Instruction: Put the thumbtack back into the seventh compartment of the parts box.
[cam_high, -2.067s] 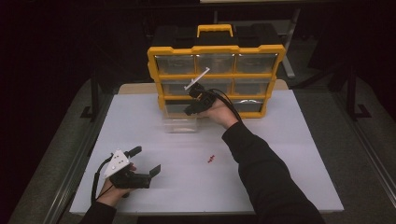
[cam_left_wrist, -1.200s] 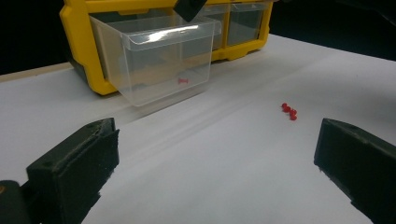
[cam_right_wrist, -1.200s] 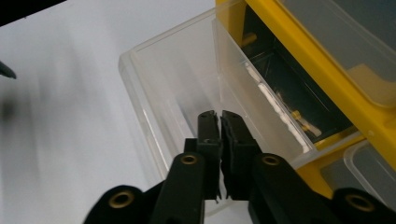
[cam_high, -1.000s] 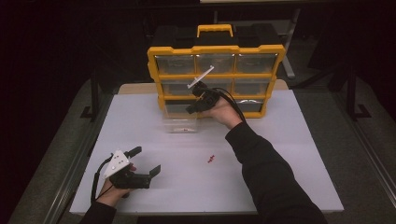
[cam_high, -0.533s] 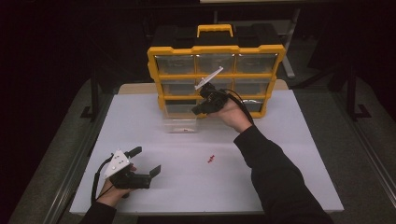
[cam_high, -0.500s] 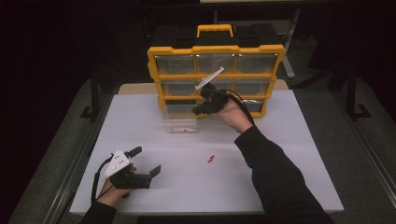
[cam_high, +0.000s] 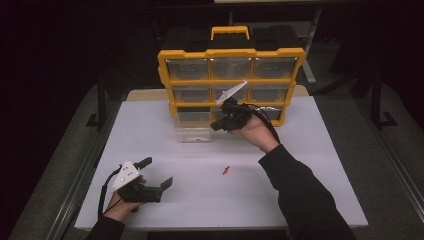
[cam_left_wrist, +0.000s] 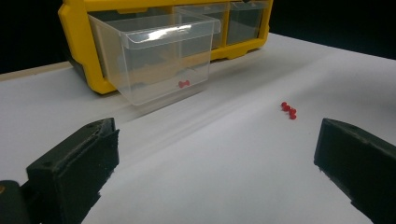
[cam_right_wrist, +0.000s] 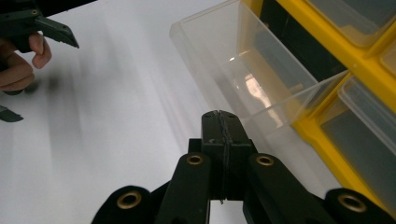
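The right gripper (cam_right_wrist: 219, 123), jaws pressed together empty, is hovering beside the pulled-out clear drawer (cam_high: 192, 133) holding one red pin (cam_left_wrist: 184, 84); the left gripper (cam_high: 156, 172) is resting wide open on the worktop (cam_high: 300, 165), waiting

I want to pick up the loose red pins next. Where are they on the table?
In the high view the red pins lie on the bare white table, right of centre, in front of the pulled-out clear drawer and between the two hands.
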